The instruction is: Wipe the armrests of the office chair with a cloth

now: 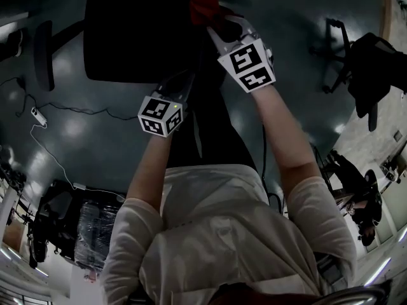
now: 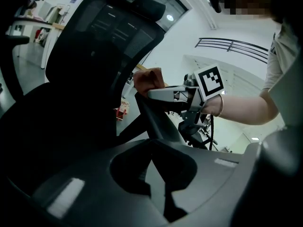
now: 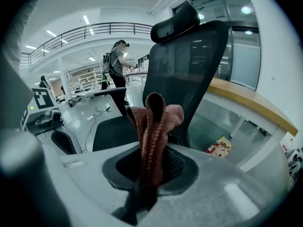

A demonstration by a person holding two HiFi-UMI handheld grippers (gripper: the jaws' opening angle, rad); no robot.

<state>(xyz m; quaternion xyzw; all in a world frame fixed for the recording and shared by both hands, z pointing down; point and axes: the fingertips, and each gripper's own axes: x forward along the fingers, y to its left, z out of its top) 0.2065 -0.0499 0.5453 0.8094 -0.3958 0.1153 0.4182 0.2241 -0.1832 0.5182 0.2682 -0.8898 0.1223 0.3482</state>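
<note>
**Risk:** your right gripper [image 3: 144, 181] holds the cloth [image 3: 154, 126] by one narrow fold only. If you drag hard along the armrest [image 2: 158, 119], the cloth may pull free, or bare jaw tips may scrape the pad.
**Right gripper:** jaws pinched on the cloth, which stands bunched at 12 o'clock from them. In the left gripper view it appears to rest on the armrest's upper end.
**Left gripper** [image 1: 184, 82]**:** at 7 o'clock from the right one, jaws pressed together, apparently empty.
**Office chair** [image 3: 189, 56]**:** backrest just behind the cloth.
</note>
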